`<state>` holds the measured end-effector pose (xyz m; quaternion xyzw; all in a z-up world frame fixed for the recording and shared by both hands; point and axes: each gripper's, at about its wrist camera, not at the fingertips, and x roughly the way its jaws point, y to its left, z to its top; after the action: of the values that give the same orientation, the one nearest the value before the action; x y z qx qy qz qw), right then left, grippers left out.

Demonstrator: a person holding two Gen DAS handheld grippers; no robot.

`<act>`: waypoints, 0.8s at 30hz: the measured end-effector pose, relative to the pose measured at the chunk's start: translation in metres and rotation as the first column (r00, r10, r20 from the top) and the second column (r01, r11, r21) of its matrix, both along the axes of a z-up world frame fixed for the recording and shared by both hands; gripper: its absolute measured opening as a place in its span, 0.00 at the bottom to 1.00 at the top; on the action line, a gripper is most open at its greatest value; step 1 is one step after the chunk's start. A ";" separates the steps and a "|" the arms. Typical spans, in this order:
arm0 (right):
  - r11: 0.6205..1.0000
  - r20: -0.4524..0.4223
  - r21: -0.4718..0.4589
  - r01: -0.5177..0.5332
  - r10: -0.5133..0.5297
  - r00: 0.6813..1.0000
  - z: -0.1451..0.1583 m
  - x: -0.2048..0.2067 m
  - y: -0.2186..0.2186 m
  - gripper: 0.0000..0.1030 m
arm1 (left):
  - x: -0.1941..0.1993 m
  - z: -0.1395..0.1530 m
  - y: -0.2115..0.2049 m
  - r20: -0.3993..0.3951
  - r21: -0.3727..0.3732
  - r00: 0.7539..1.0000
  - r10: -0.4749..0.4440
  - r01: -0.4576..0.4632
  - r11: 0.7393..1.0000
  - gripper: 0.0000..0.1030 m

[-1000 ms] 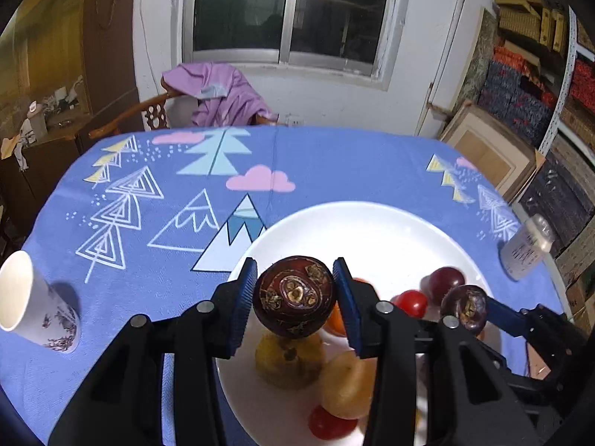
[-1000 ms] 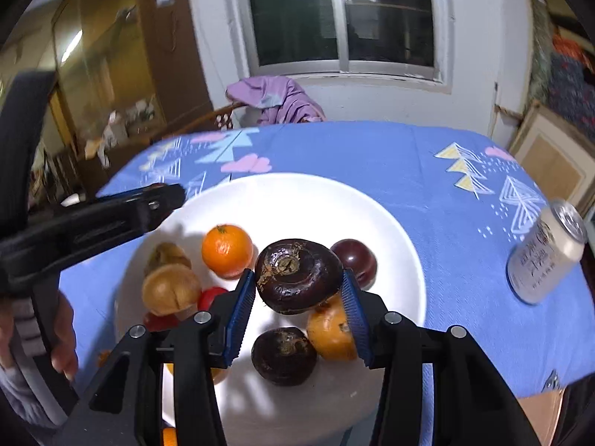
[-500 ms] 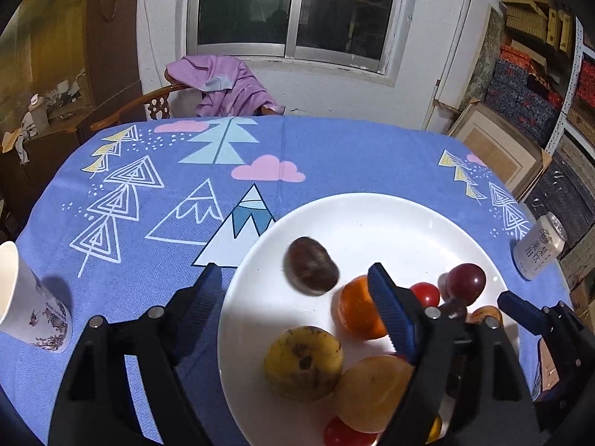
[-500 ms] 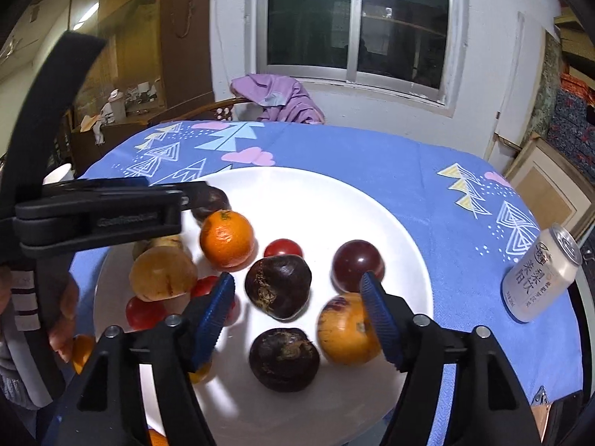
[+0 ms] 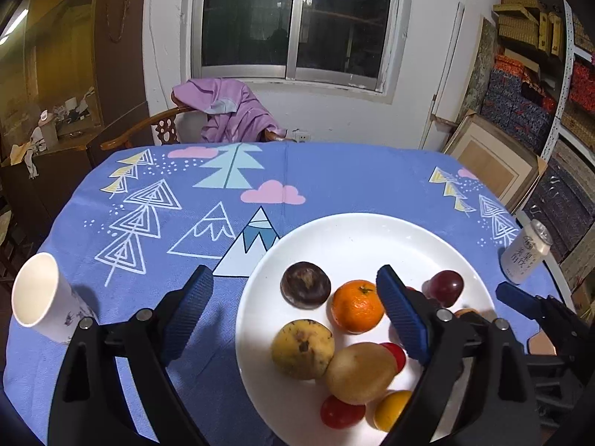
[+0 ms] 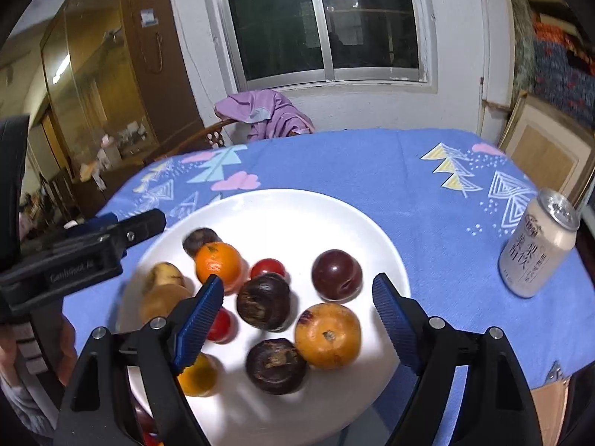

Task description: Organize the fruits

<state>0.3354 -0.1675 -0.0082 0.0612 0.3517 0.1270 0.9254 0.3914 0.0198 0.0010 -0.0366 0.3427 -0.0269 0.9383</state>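
Observation:
A white plate (image 5: pixel 353 230) on the blue tablecloth holds several fruits. My left gripper (image 5: pixel 293 270) hovers over its left side with its jaws opening and nothing pressed between them. A dark brown round fruit (image 5: pixel 305 284) lies free on the plate below it, beside a tangerine (image 5: pixel 357 306) and a yellow fruit (image 5: pixel 302 349). My right gripper (image 6: pixel 297 279) hangs over the plate (image 6: pixel 279 215), its jaws also opening. Another dark fruit (image 6: pixel 263 301) rests loose beneath it, near a plum (image 6: pixel 336 275), an orange-brown fruit (image 6: pixel 328 334) and a third dark fruit (image 6: pixel 276 366).
A paper cup (image 5: pixel 41 297) stands at the table's left edge and a drink can (image 6: pixel 539 249) on the right. A wooden chair with purple cloth (image 5: pixel 227 111) is behind the table. Framed boards lean at the far right.
Both grippers were shut on dark fruits; both jaws spread wide and the fruits dropped onto the plate. Both grippers drew back and up a little.

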 end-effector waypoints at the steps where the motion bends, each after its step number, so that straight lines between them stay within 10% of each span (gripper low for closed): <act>1: 1.000 0.002 0.018 -0.003 0.003 1.000 0.004 -0.002 -0.001 0.81 | -0.007 0.004 0.000 0.010 0.001 1.000 0.002 -0.002 1.000 0.85; 10: 0.995 0.075 0.096 -0.024 0.016 0.997 0.046 -0.057 -0.002 0.90 | -0.062 0.014 0.003 0.037 0.059 0.998 0.042 -0.044 0.997 0.88; 24: 0.995 0.023 0.102 0.022 -0.025 0.999 -0.002 -0.155 -0.028 0.92 | -0.206 -0.032 0.020 -0.029 0.030 1.000 -0.001 0.002 1.000 0.88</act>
<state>0.1802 -0.1951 -0.0099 0.1109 0.3326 0.1347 0.9268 0.1854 0.0396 -0.0310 -0.0227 0.3568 -0.0220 0.9336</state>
